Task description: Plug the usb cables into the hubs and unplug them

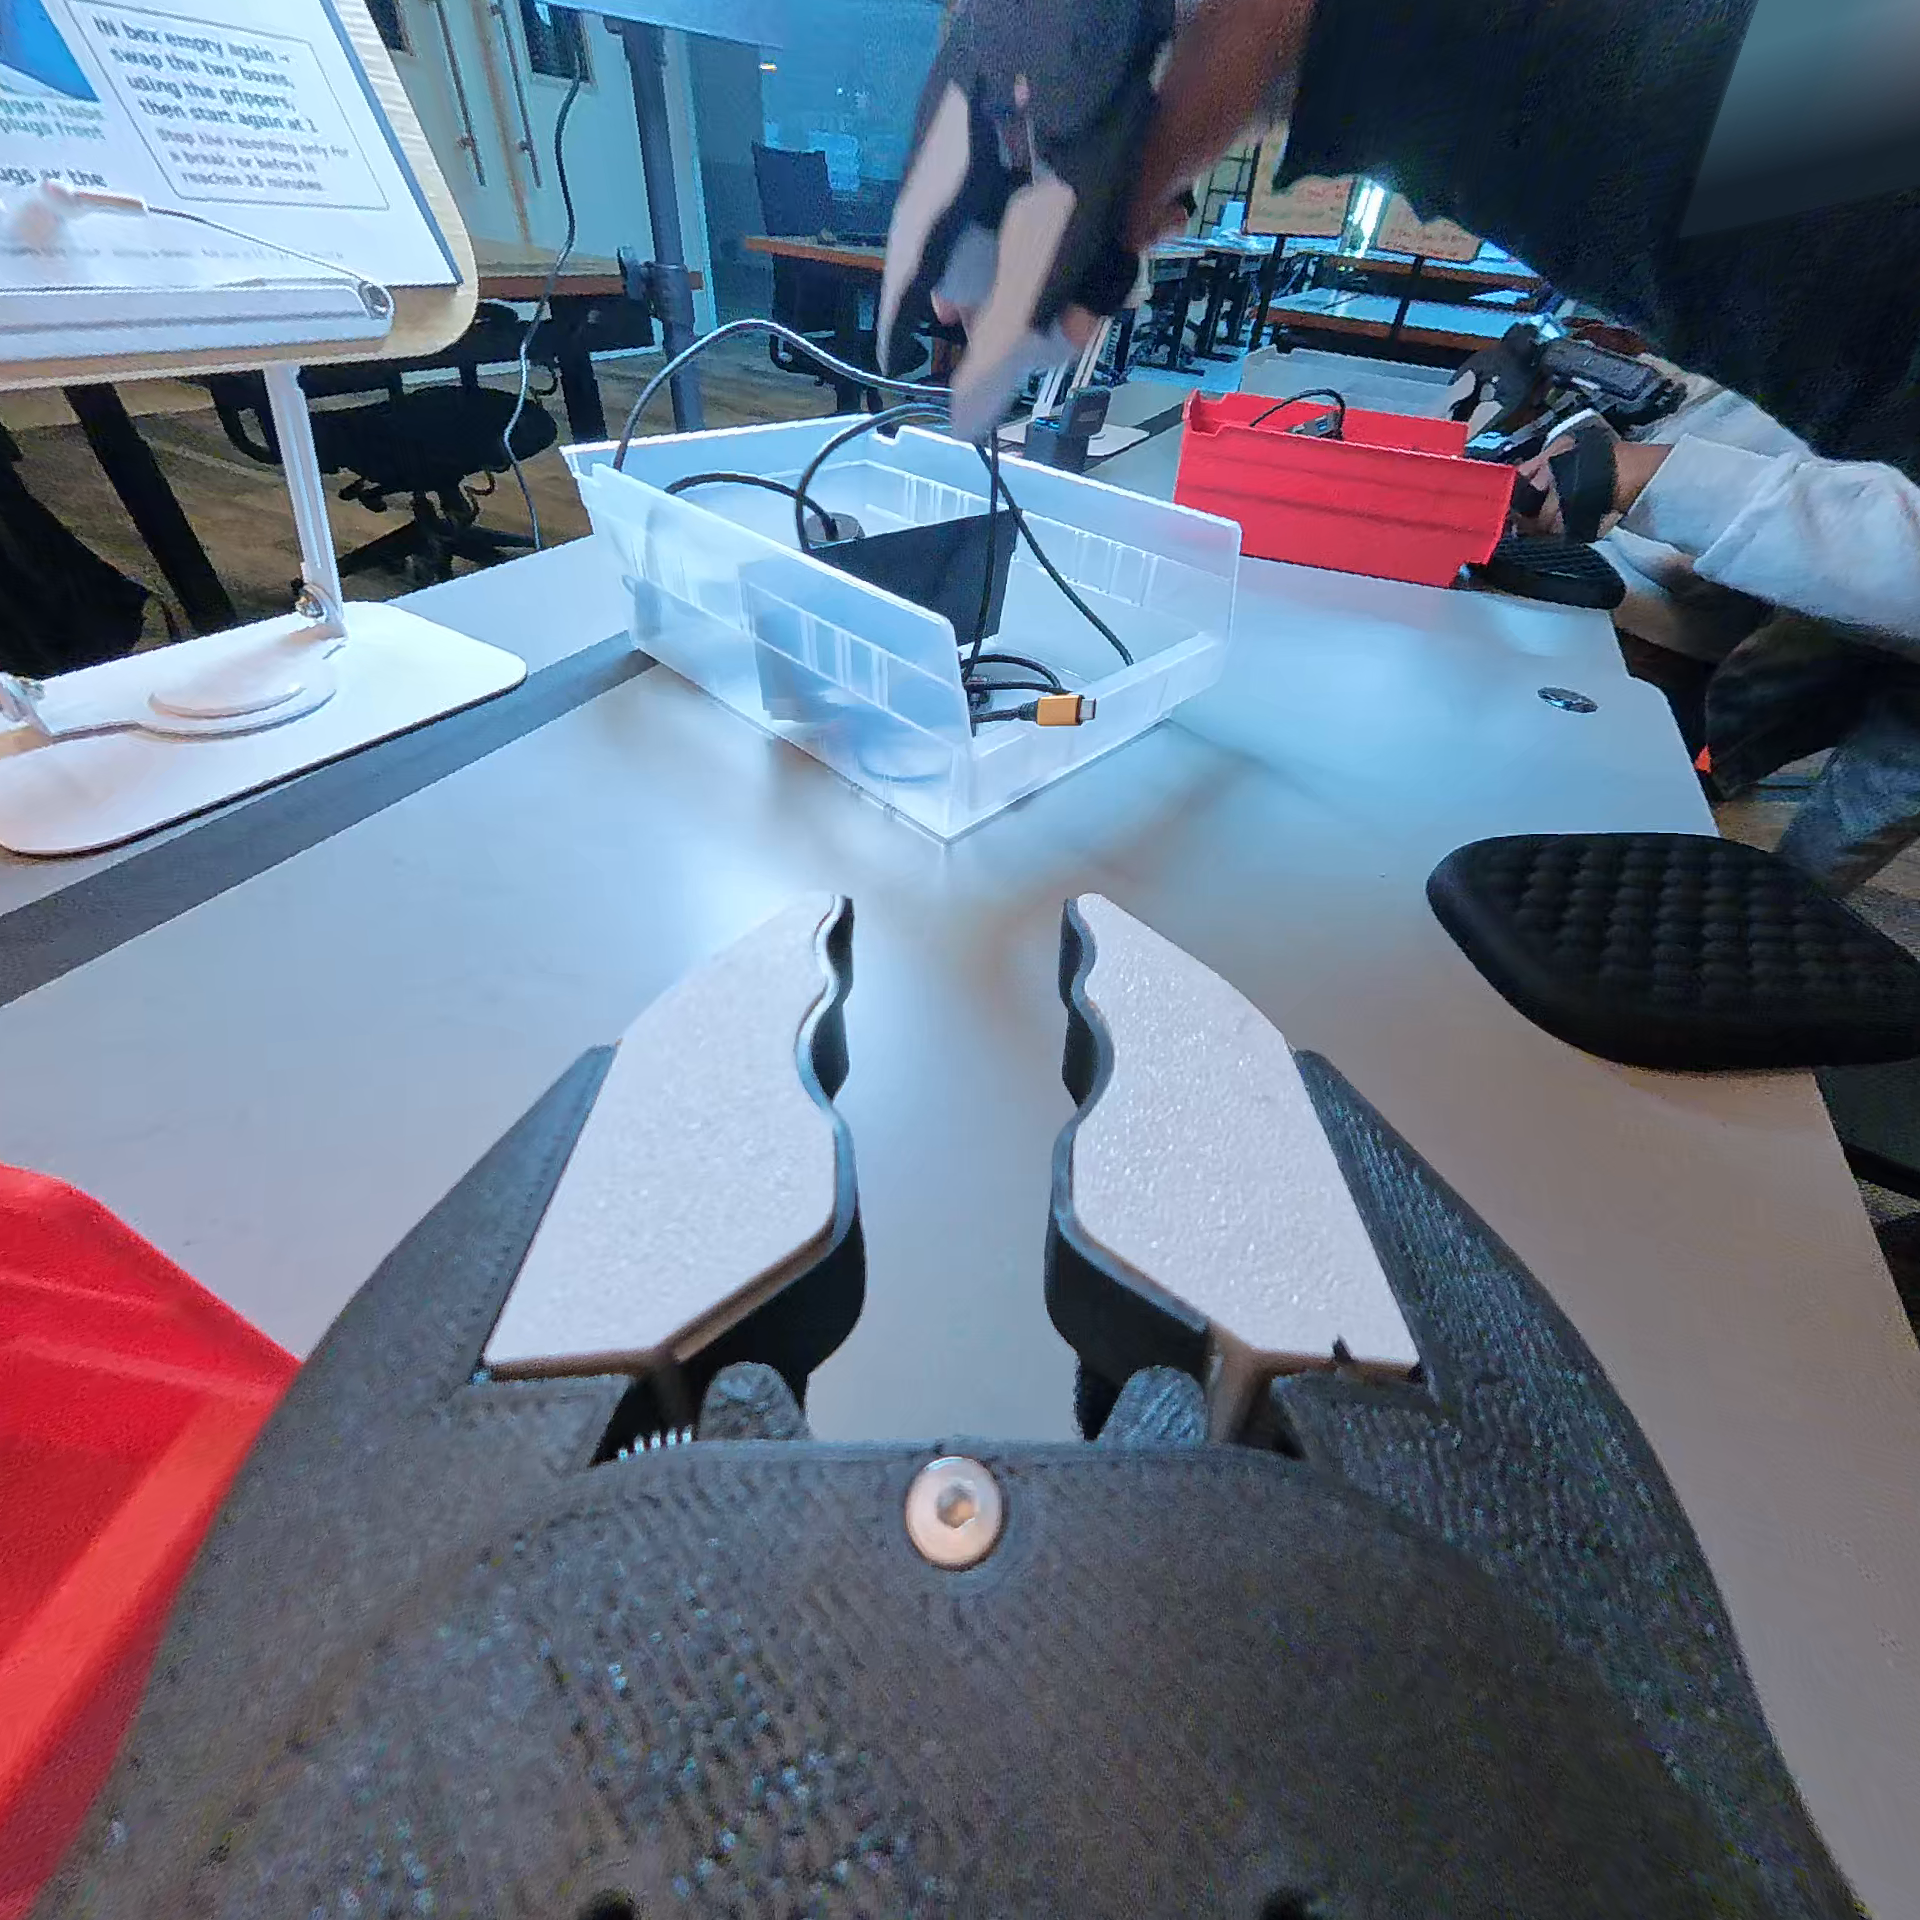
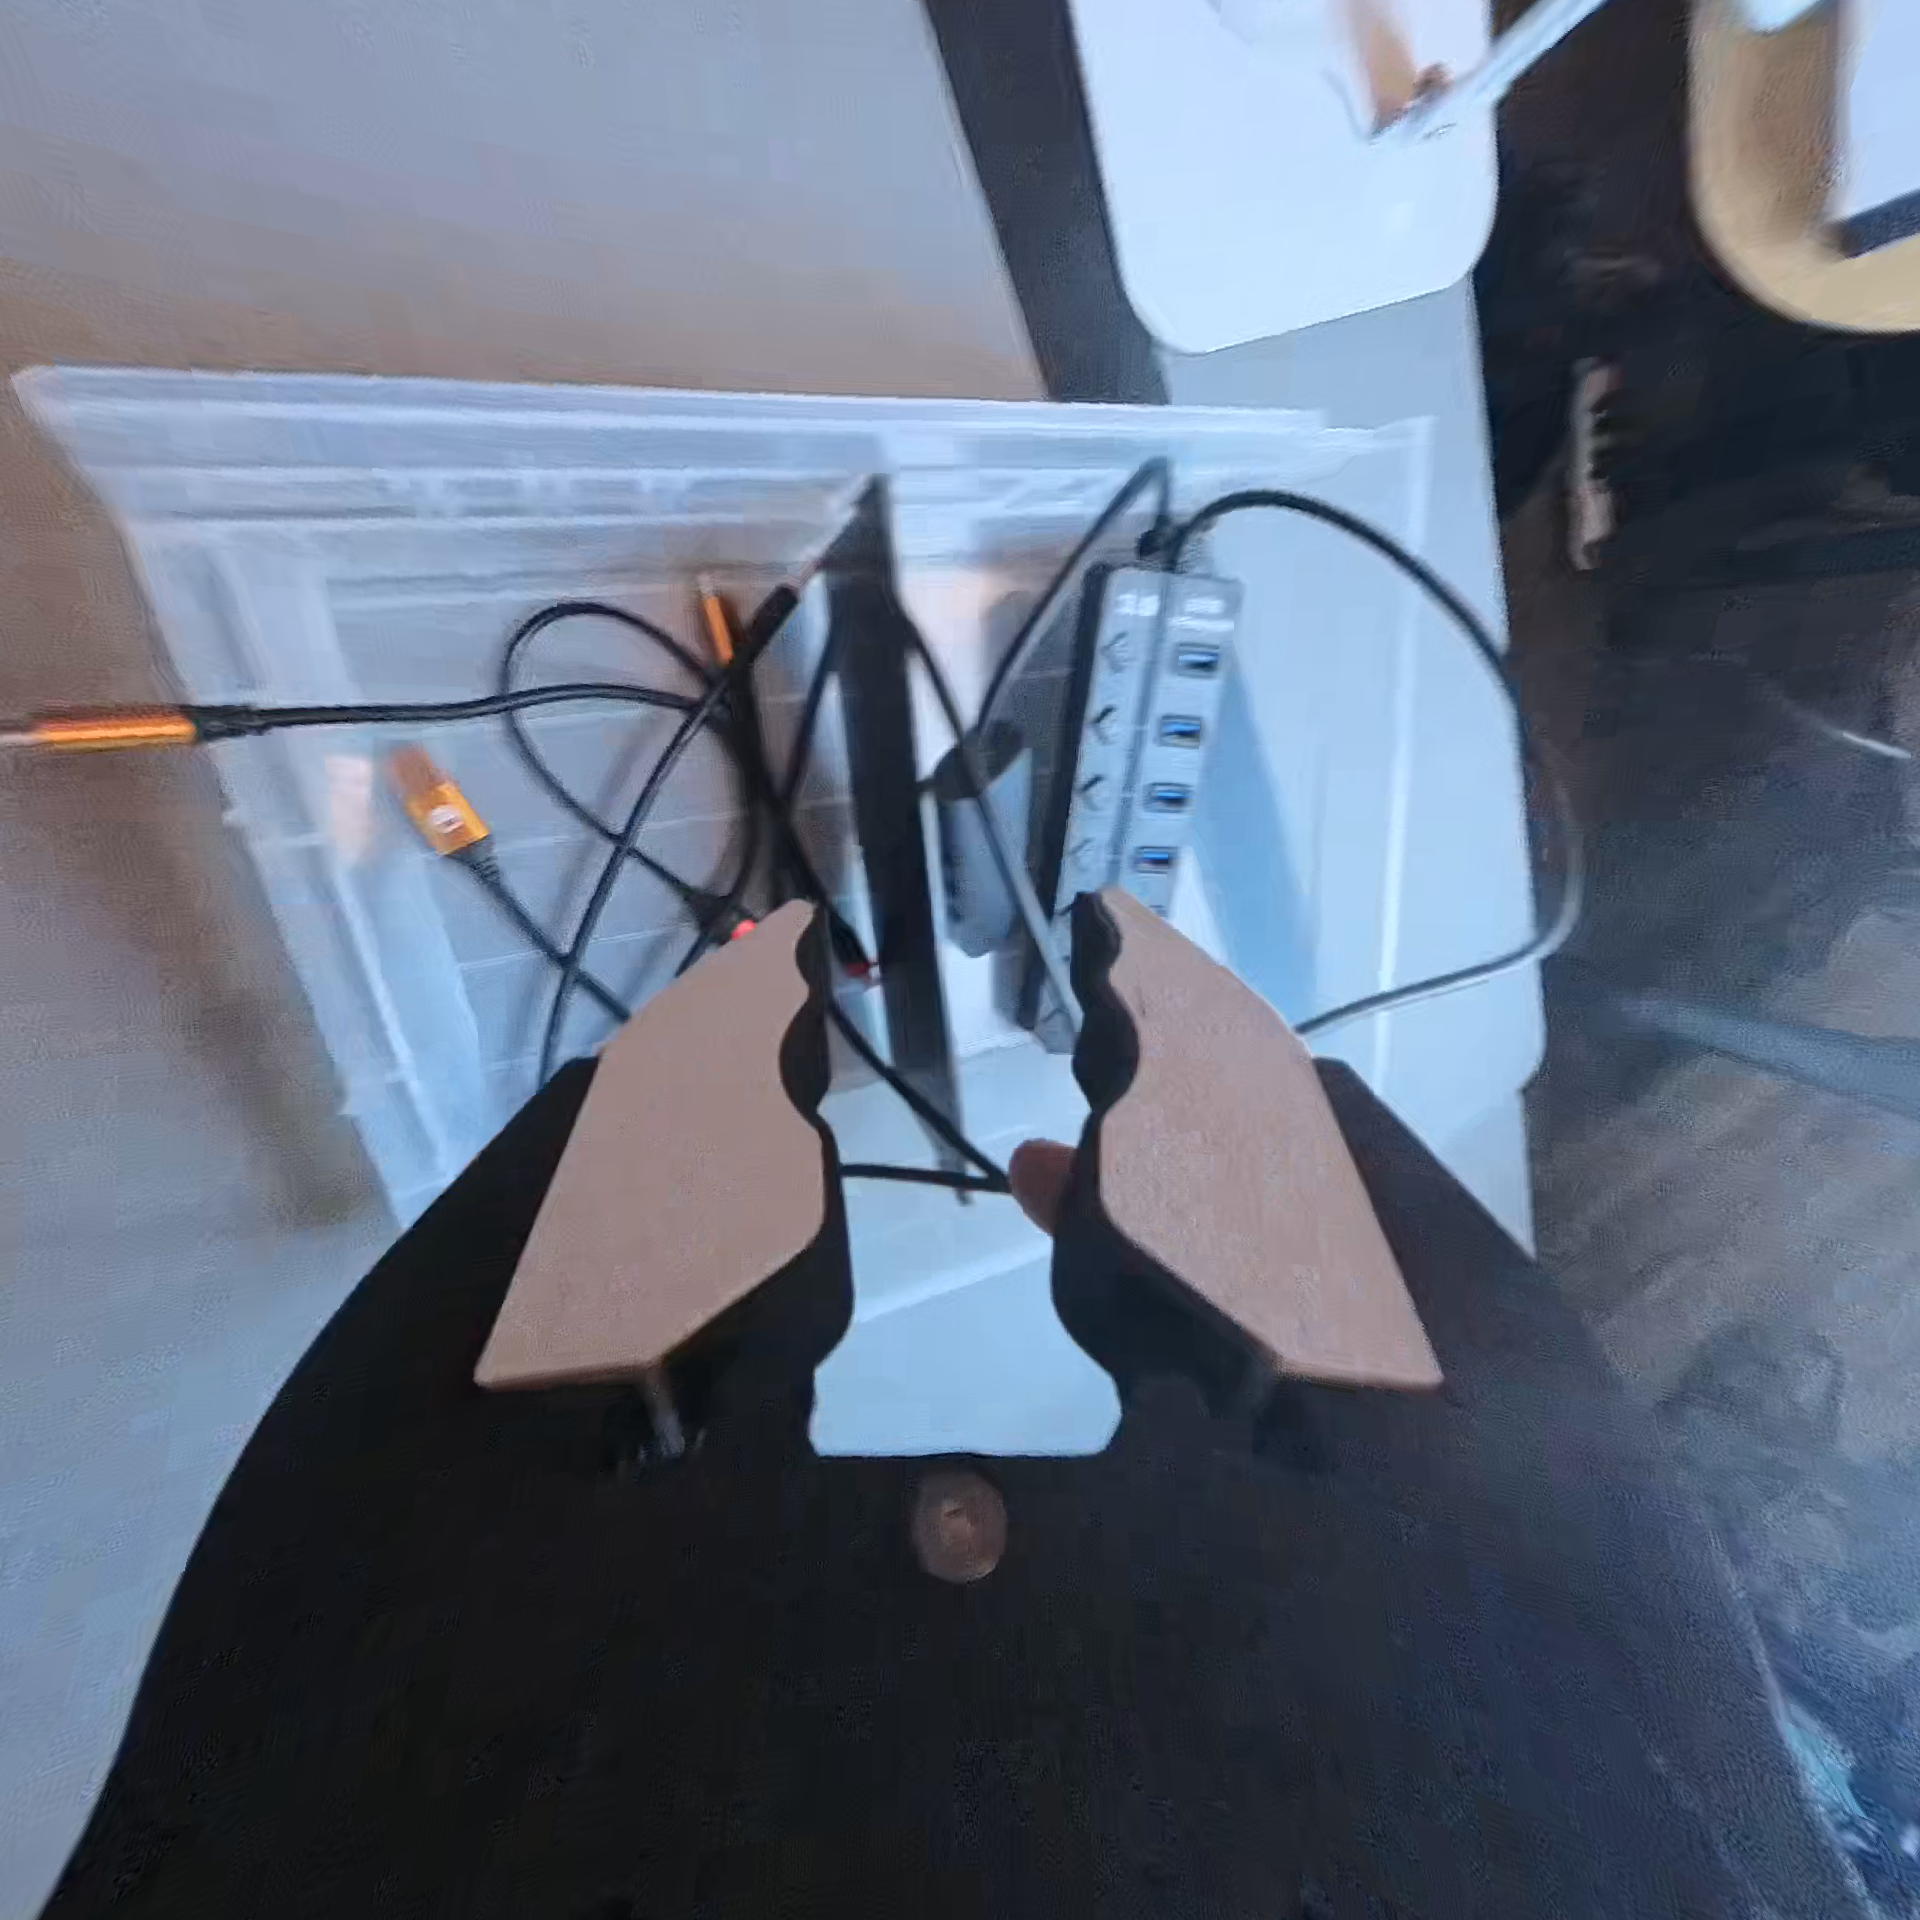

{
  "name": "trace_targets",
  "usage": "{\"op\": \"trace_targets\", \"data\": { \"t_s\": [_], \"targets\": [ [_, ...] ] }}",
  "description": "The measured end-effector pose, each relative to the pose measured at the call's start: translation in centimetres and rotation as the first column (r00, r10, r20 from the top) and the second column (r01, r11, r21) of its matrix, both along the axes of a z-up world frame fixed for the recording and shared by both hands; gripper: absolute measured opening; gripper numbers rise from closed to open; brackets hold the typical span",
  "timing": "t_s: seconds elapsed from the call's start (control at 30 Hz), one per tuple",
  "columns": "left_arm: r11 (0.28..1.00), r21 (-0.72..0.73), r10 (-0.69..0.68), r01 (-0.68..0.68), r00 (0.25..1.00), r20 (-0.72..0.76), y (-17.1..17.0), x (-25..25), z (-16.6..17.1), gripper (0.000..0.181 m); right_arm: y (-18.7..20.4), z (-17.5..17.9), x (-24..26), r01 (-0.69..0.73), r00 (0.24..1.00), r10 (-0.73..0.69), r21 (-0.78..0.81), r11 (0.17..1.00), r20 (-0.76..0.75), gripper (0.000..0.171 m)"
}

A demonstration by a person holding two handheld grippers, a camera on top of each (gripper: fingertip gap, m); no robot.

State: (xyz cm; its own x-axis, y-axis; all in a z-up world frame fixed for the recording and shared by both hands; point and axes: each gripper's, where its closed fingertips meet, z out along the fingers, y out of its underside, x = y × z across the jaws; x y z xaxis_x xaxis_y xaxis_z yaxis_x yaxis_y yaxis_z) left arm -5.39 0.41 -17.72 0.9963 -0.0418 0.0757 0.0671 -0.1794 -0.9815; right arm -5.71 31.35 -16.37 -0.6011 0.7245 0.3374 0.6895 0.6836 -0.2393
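Black right tool open, left tool open

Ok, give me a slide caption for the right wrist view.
Open right gripper above a clear bin holding a grey hub and tangled orange-tipped cables.

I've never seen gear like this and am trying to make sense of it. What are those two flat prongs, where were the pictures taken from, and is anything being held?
There is no robot here: a person holds one pinching tool in each hand, each with a camera looking along its two prongs. In the left wrist view, the left tool sits low over the grey table, open and empty. Ahead stands a clear plastic bin with black cables, and the right tool hangs above it. The right wrist view looks down into that bin: tangled USB cables with orange plugs and a grey USB hub standing beside a dark divider. The right tool is open and grips nothing.
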Motion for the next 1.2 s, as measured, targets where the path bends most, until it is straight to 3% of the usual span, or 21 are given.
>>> {"op": "trace_targets", "data": {
  "t_s": [0.13, 0.2, 0.3, 0.4, 0.5, 0.57, 0.73, 0.83, 0.9, 1.07, 1.13, 1.2],
  "targets": [
    [1.0, 0.001, -0.02, 0.02, 1.0, 0.0, 0.1, 0.7, 0.1, 0.038, -2.9, -7.4, 4.6, -0.03, 0.966, 0.034, -0.018, 0.999, 0.256, 0.045],
    [1.0, -0.001, -0.022, 0.022, 1.0, -0.005, 0.2, 1.0, 0.2, 0.038, -3.3, -10.1, 5.1, 0.001, 0.953, 0.002, -0.01, 1.0, 0.304, 0.041],
    [1.0, -0.005, -0.014, 0.014, 1.0, -0.009, 0.1, 0.8, 0.1, 0.038, -3.2, -12.5, 4.8, 0.039, 0.942, -0.04, 0.011, 0.999, 0.333, 0.033],
    [1.0, -0.009, -0.005, 0.005, 1.0, -0.006, -0.1, 0.5, 0.0, 0.037, -2.8, -13.3, 4.4, 0.058, 0.939, -0.06, 0.017, 0.998, 0.34, 0.009],
    [1.0, -0.008, 0.0, 0.0, 1.0, -0.007, -0.3, 0.2, 0.0, 0.037, -3.0, -11.4, 4.5, 0.026, 0.942, -0.026, 0.003, 1.0, 0.334, 0.008],
    [1.0, -0.011, 0.002, -0.002, 1.0, -0.007, -0.3, 0.0, 0.0, 0.037, -2.8, -8.3, 3.9, -0.009, 0.962, 0.007, 0.006, 1.0, 0.274, 0.006],
    [1.0, -0.026, 0.004, -0.004, 1.0, 0.003, -0.3, -0.3, -0.4, 0.036, 1.7, 3.5, -0.5, -0.015, 0.994, 0.041, 0.26, 0.966, -0.097, 0.004],
    [0.999, -0.039, 0.007, -0.007, 1.0, -0.007, -0.2, -0.3, -0.6, 0.035, 4.8, 6.9, -3.6, 0.056, 0.956, 0.066, 0.399, 0.915, -0.286, 0.005],
    [0.998, -0.054, 0.012, -0.013, 1.0, -0.019, -0.2, -0.3, -0.9, 0.034, 6.3, 5.1, -5.3, 0.087, 0.944, 0.06, 0.421, 0.903, -0.323, 0.005],
    [0.997, -0.069, 0.014, -0.016, 1.0, -0.023, -0.1, -0.4, -1.5, 0.034, 8.6, -5.2, -6.7, 0.114, 0.979, -0.039, 0.38, 0.918, -0.201, 0.005],
    [0.997, -0.075, 0.014, -0.015, 1.0, -0.015, -0.1, -0.5, -1.7, 0.034, 8.8, -6.9, -6.5, 0.153, 0.981, -0.104, 0.314, 0.937, -0.166, 0.005],
    [0.996, -0.087, 0.011, -0.012, 1.0, -0.005, 0.0, -0.7, -2.1, 0.034, 8.5, -6.4, -6.3, 0.175, 0.978, -0.141, 0.231, 0.957, -0.154, 0.005]
  ]
}}
